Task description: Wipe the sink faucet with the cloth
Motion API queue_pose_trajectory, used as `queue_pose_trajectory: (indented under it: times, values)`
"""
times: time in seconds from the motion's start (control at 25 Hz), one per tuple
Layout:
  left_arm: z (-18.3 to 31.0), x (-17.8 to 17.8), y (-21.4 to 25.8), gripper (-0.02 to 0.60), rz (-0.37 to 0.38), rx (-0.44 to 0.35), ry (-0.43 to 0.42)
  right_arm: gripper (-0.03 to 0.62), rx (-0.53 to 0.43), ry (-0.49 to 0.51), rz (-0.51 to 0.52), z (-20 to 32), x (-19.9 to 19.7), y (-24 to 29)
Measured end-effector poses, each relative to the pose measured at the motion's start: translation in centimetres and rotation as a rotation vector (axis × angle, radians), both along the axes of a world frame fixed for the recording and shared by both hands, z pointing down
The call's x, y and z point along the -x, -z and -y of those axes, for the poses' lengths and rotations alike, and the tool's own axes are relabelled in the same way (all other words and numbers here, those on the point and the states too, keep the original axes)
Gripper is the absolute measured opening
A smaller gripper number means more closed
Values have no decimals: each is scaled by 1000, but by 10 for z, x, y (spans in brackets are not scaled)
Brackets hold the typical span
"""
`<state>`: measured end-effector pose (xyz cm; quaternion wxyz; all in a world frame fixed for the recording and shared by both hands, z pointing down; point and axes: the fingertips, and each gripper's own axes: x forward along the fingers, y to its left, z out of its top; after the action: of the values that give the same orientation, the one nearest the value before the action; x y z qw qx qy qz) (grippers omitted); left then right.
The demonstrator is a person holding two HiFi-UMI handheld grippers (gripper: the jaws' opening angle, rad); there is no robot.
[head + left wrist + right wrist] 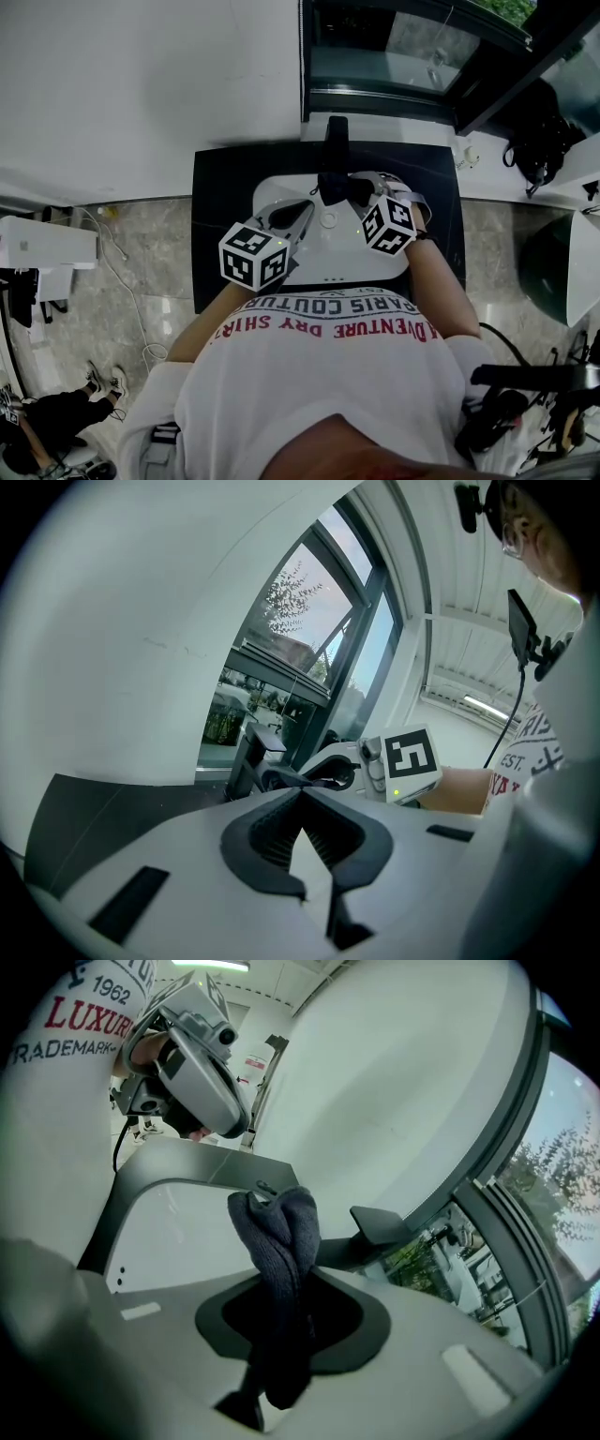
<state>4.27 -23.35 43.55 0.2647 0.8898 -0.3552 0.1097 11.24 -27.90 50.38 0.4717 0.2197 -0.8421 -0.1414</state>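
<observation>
The black faucet (336, 141) stands at the back of the white sink (328, 255) and reaches out over the basin. My right gripper (351, 193) is shut on a dark grey cloth (277, 1232), with the cloth bunched up against the faucet spout (380, 1225). The cloth (362, 189) shows as a dark lump beside the spout in the head view. My left gripper (302, 212) hovers over the basin just left of the faucet (246, 757), shut with nothing between its jaws. The right gripper (375, 761) also appears in the left gripper view.
The sink is set in a black counter (216, 225) against a white wall. A window (403, 47) rises behind the faucet. A dark bag (539, 141) lies at the right, cables and a person's shoes (103, 380) on the stone floor at the left.
</observation>
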Motion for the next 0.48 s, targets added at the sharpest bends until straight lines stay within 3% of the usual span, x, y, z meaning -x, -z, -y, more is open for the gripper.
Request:
queue_pose_trajectory:
  times: [0.48]
  values:
    - [0, 14, 0, 0, 13, 2, 25, 78, -31, -40, 6, 53, -3, 7]
